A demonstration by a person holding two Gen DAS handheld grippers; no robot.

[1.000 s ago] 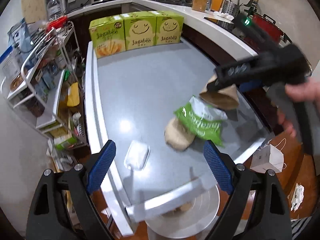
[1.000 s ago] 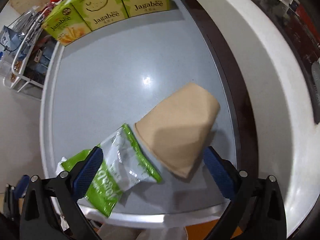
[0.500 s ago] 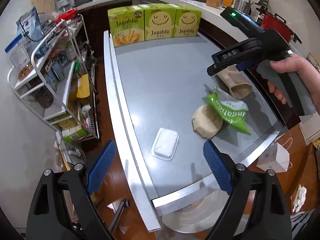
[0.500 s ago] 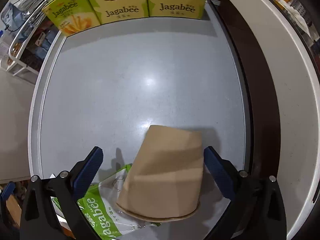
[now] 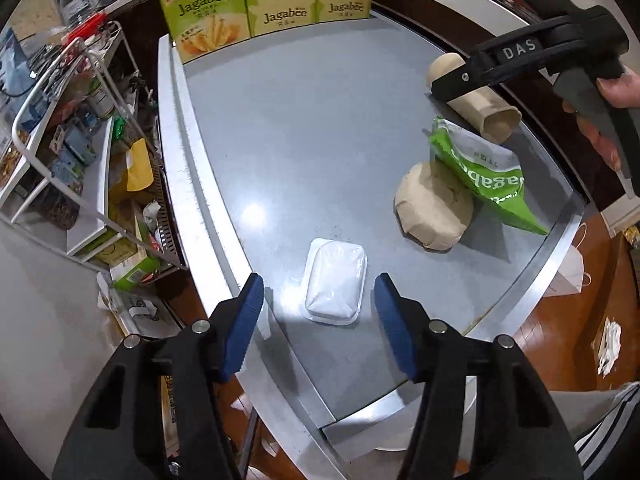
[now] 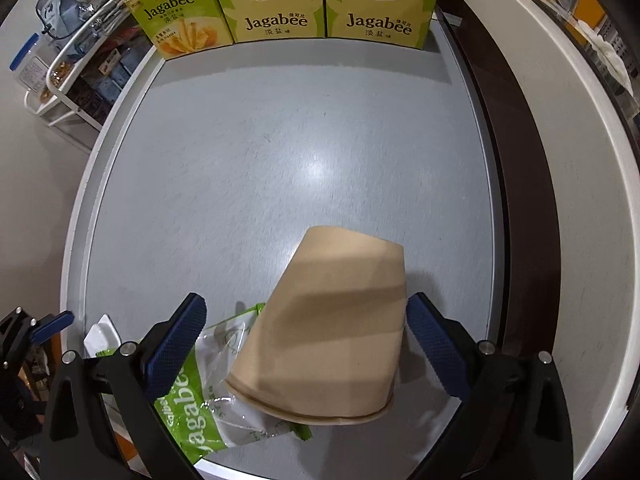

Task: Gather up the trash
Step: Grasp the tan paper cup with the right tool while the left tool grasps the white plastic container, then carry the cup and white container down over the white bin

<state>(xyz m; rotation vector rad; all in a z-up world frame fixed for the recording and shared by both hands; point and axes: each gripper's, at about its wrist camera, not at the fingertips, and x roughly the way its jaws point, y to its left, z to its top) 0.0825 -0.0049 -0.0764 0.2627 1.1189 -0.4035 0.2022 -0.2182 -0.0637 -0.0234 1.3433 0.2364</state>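
Observation:
A white plastic tray lies on the grey table near its front edge. My left gripper is open, its blue pads either side of the tray's near end. A brown paper cup lies on its side at the right, also in the left wrist view. My right gripper is open around the cup without touching it. A green Jagabee bag lies beside the cup, also in the right wrist view. A crumpled brown paper wad rests against the bag.
Three green Jagabee boxes stand along the table's far edge. A white wire rack full of goods stands left of the table. A white counter curves along the right. A white paper bag sits on the floor.
My left gripper has moved forward and down over the white tray and narrowed around it. My right gripper has come lower and closer around the paper cup.

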